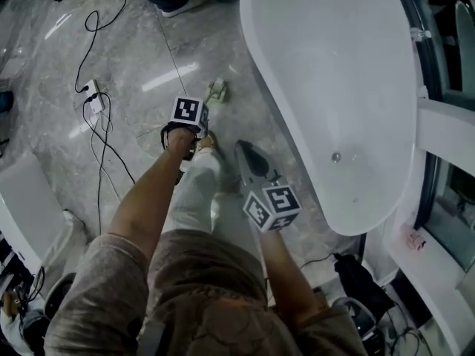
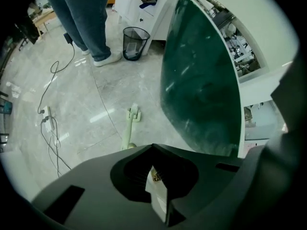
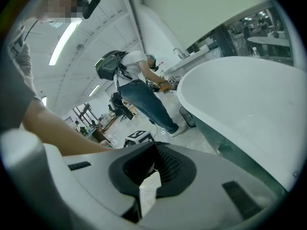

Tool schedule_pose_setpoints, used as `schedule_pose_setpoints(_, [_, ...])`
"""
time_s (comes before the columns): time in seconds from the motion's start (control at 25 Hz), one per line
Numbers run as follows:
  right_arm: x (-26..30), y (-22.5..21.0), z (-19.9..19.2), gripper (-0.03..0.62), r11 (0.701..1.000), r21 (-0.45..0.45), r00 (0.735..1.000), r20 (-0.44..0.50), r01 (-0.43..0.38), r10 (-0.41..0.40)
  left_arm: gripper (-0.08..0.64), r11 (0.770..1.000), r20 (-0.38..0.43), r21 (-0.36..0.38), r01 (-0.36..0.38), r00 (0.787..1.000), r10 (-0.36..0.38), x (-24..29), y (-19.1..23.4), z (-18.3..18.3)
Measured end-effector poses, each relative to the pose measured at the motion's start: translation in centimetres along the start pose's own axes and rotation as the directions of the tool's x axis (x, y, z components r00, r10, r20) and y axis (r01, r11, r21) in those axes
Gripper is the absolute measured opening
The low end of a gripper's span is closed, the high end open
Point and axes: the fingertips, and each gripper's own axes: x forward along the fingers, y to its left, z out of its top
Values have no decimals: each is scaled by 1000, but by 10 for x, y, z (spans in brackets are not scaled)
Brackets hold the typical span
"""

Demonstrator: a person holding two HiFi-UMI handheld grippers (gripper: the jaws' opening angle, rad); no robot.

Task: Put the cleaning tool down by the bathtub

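Observation:
The cleaning tool [image 1: 214,102], a pale green long-handled brush, lies flat on the marble floor just left of the white bathtub [image 1: 334,65]. In the left gripper view the tool [image 2: 129,128] rests below and ahead of my jaws, apart from them, beside the tub's dark outer wall [image 2: 201,90]. My left gripper [image 1: 191,124] hangs above the handle's near end, pointing steeply down, shut with nothing in it [image 2: 153,150]. My right gripper [image 1: 243,148] is beside the tub's near end. It is shut and empty [image 3: 154,145], and looks along the tub's rim [image 3: 249,99].
A power strip with black cables [image 1: 94,102] lies on the floor to the left. A black wastebasket [image 2: 135,42] and a standing person's legs [image 2: 91,23] are beyond the tool. Another person [image 3: 139,87] bends at a counter. A dark bag [image 1: 360,280] sits by the tub's foot.

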Motion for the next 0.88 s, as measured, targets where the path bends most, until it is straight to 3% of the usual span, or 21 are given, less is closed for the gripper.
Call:
schedule_pose_setpoints(0.12, [-19, 18, 11, 0, 1000, -6, 1000, 6, -18, 18, 2, 1000, 1, 14, 7, 1000, -7, -32, -17, -18])
schedule_pose_setpoints(0.32, [-49, 47, 23, 0, 998, -58, 999, -8, -38, 38, 2, 995, 75, 93, 25, 997, -32, -96, -51, -36])
schedule_pose_setpoints(0.56, [-85, 58, 32, 0, 993, -114, 999, -34, -2, -1, 2, 991, 178, 127, 47, 982, -69, -169, -83, -61])
schedule_pose_setpoints(0.72, [-104, 67, 38, 0, 991, -132, 998, -58, -13, 6, 2, 975, 264, 218, 36, 960, -95, -219, -110, -76])
schedule_pose_setpoints(0.88, [-125, 80, 40, 0, 986, -163, 997, -77, -44, 32, 2, 953, 365, 304, 20, 921, -136, -268, -135, -89])
